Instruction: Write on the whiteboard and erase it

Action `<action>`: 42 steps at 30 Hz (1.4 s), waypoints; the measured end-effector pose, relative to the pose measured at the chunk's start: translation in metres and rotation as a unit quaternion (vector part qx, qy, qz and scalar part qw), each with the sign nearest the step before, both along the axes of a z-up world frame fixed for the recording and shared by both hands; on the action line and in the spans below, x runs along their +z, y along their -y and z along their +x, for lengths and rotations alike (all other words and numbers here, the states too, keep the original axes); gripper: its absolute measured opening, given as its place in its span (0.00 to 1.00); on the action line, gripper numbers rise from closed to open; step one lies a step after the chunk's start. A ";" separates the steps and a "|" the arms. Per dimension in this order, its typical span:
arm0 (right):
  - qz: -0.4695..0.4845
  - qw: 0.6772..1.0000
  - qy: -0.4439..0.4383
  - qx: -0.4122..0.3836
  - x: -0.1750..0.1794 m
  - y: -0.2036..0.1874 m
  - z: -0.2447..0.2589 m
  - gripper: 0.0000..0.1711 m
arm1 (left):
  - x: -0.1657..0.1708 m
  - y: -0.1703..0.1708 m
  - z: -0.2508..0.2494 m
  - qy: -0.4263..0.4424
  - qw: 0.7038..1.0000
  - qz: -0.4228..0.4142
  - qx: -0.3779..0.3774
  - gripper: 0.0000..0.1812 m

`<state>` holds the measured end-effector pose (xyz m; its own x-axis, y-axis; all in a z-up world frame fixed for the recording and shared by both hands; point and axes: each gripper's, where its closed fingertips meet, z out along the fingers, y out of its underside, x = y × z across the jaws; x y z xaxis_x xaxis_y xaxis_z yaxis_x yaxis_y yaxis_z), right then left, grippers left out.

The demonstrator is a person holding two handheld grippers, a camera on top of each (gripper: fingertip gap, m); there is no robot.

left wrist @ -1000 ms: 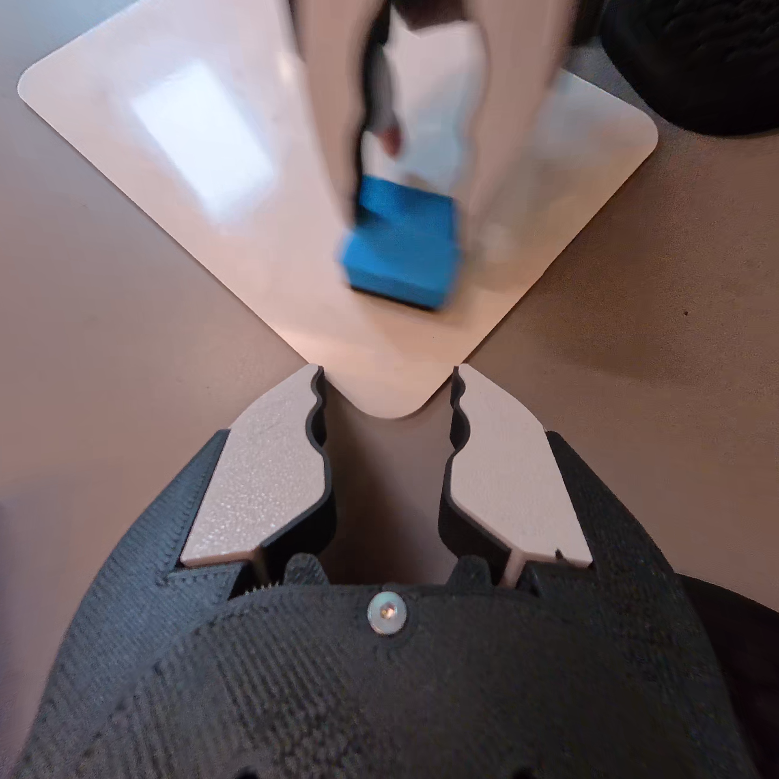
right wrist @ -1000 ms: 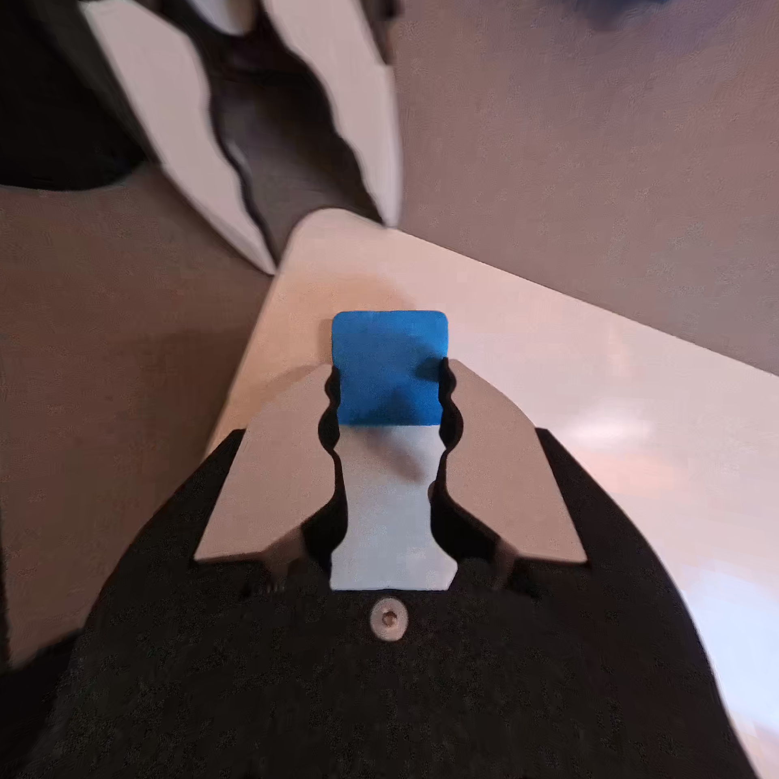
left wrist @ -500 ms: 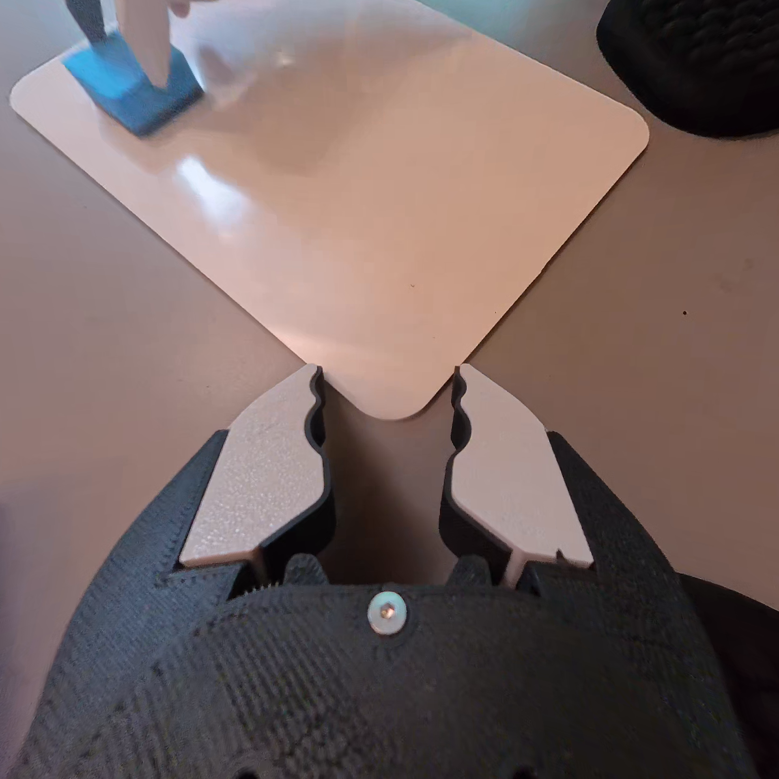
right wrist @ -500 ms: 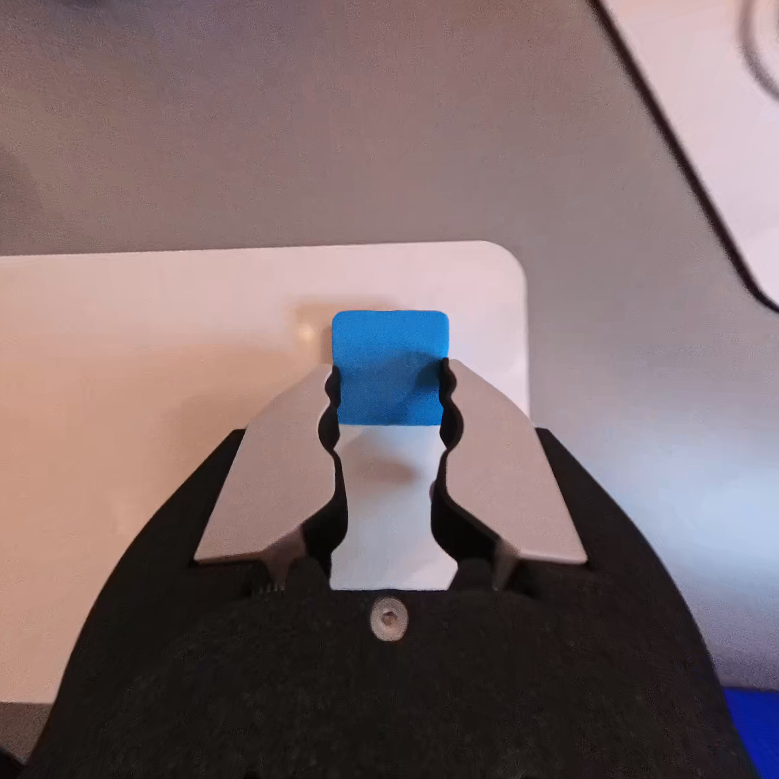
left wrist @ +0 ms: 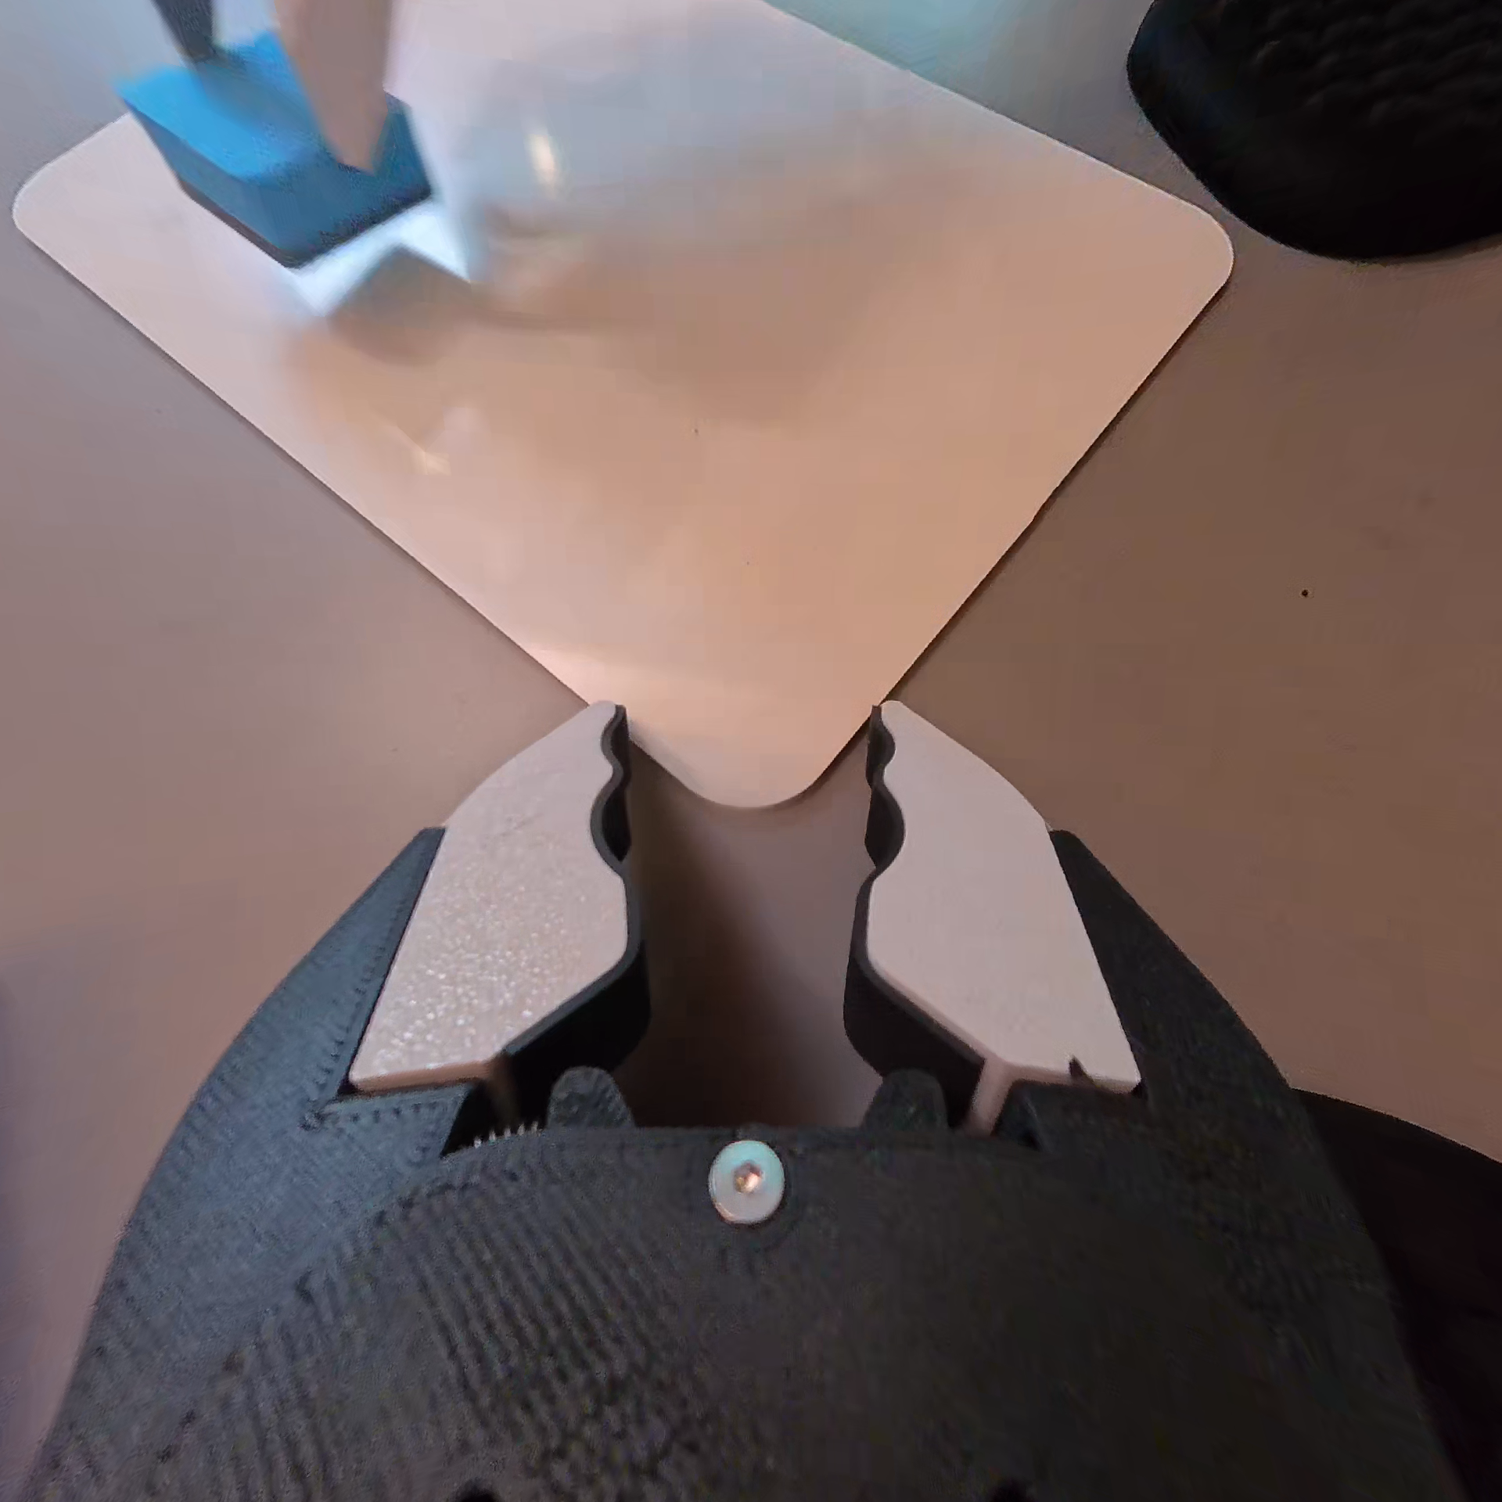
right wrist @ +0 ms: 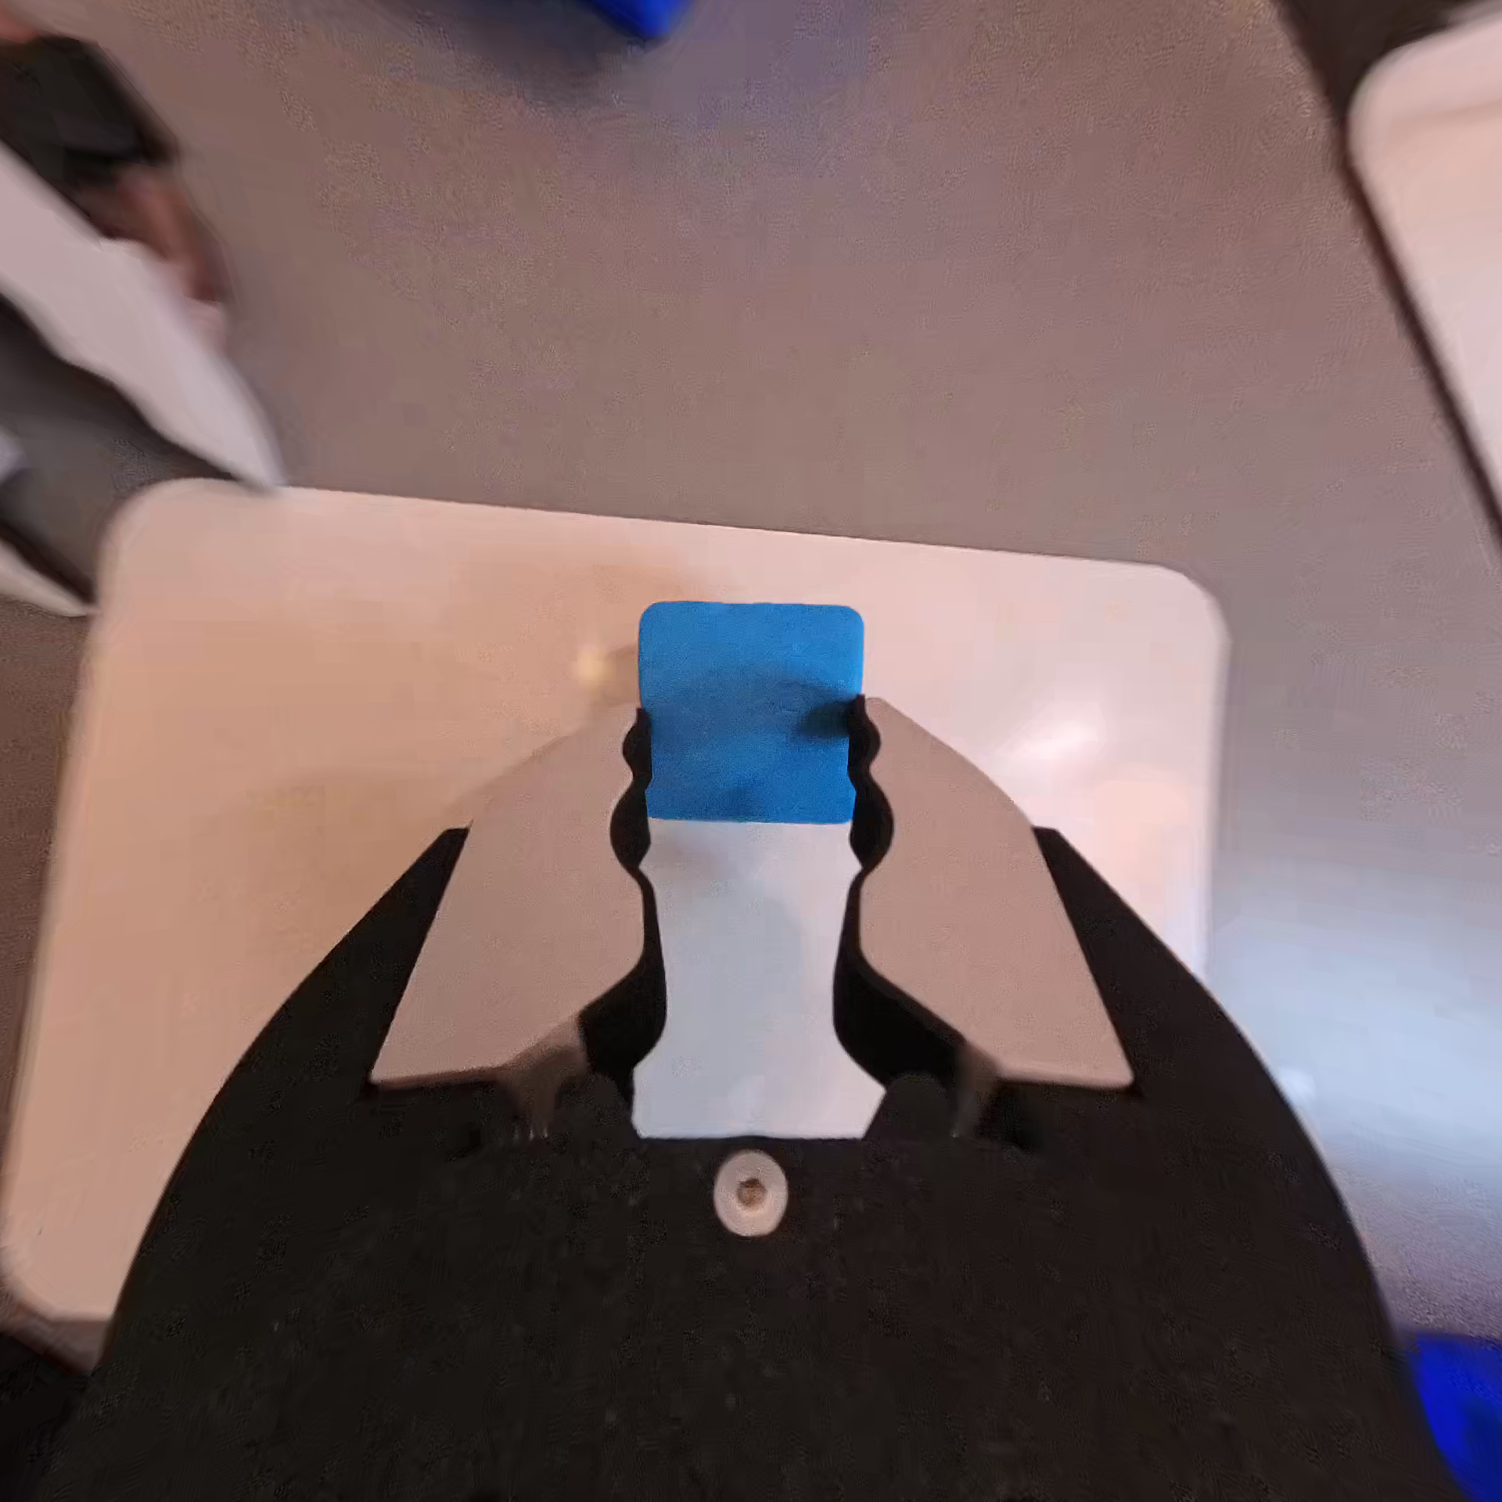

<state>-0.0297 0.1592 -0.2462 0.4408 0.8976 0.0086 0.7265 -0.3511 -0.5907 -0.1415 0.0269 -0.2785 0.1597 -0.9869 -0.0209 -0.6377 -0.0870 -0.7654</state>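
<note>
A white whiteboard [left wrist: 691, 406] lies flat on the brown table, with no marks visible on it. My left gripper [left wrist: 748, 715] is open and empty, its fingertips on either side of the board's near corner. My right gripper [right wrist: 749, 715] is shut on a blue eraser [right wrist: 748, 691] and holds it down on the whiteboard [right wrist: 325, 691] near its far edge. In the left wrist view the eraser [left wrist: 244, 171] sits at the board's far left corner, blurred, with a finger of the right gripper [left wrist: 341, 97] on it.
A black textured object [left wrist: 1341, 122] lies beyond the board's right corner. In the right wrist view a white panel [right wrist: 1447, 244] is at the far right, blue things show at the top edge [right wrist: 634, 16] and bottom right [right wrist: 1455, 1398], and the left gripper [right wrist: 122, 341] is blurred at left.
My right gripper swept the eraser from the board's near middle to its far left corner, then turned there. The left gripper has not moved.
</note>
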 end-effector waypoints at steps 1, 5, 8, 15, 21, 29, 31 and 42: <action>0.004 0.999 0.013 -0.029 -0.004 -0.025 0.017 0.28 | 0.000 0.000 0.000 0.000 1.000 0.000 0.000 0.31; -0.022 1.000 0.006 -0.008 -0.020 -0.032 -0.004 0.27 | 0.000 0.000 0.000 -0.001 1.000 -0.001 -0.001 0.32; -0.027 0.994 0.012 0.105 -0.021 0.033 -0.058 0.27 | -0.001 0.000 0.000 -0.001 1.000 -0.003 0.000 0.32; -0.060 0.966 0.006 0.252 -0.020 0.174 -0.077 0.27 | -0.001 0.000 0.000 -0.003 1.000 -0.002 0.000 0.33; -0.051 0.983 -0.008 0.175 -0.004 0.156 -0.023 0.27 | 0.000 0.000 0.000 0.000 1.000 -0.003 -0.002 0.33; -0.036 0.987 -0.004 0.159 -0.021 0.120 -0.043 0.27 | -0.001 -0.003 -0.001 0.002 1.000 -0.007 0.012 0.34; -0.052 0.975 -0.002 0.217 -0.020 0.172 -0.055 0.27 | -0.001 -0.003 -0.001 0.002 1.000 -0.008 0.013 0.34; 0.027 0.991 -0.123 -0.052 0.025 0.100 0.094 0.28 | 0.001 -0.020 -0.005 0.005 0.998 0.004 0.065 0.29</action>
<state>0.0645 0.0593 -0.2213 0.5260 0.8481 -0.0633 0.5203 -0.3797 -0.7649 -0.1465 0.0466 -0.2773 0.2859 -0.9579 -0.0275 -0.6145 -0.1613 -0.7722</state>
